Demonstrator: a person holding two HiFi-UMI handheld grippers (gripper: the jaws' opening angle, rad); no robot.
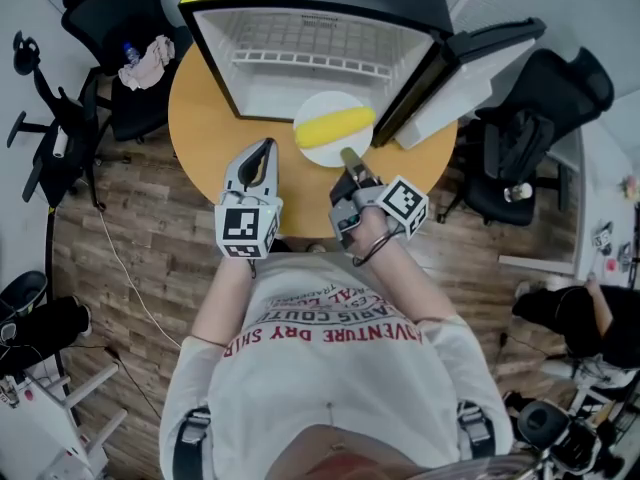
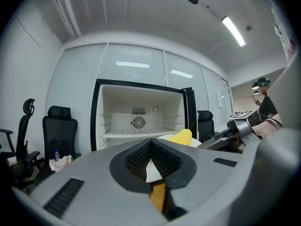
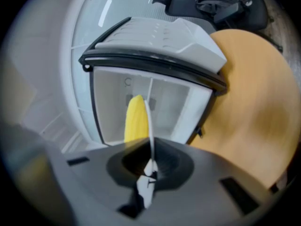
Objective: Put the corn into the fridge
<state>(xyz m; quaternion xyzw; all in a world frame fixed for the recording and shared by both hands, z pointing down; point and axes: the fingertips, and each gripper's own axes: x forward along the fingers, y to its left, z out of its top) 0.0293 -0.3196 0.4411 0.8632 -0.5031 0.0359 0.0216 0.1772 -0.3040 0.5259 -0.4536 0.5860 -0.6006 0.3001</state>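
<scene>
Corn (image 1: 335,126) on plate (image 1: 318,155), before fridge (image 1: 300,63) on table (image 1: 196,118)

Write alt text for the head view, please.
Seen from above, a person's right gripper holds a white plate by its rim, with corn lying on it, before an open fridge on a round wooden table. The left gripper, holding nothing, hovers beside the plate.

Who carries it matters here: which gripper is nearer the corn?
Right. The right gripper grips the plate's rim beside the corn; the left gripper sits farther off, left of the plate.
</scene>
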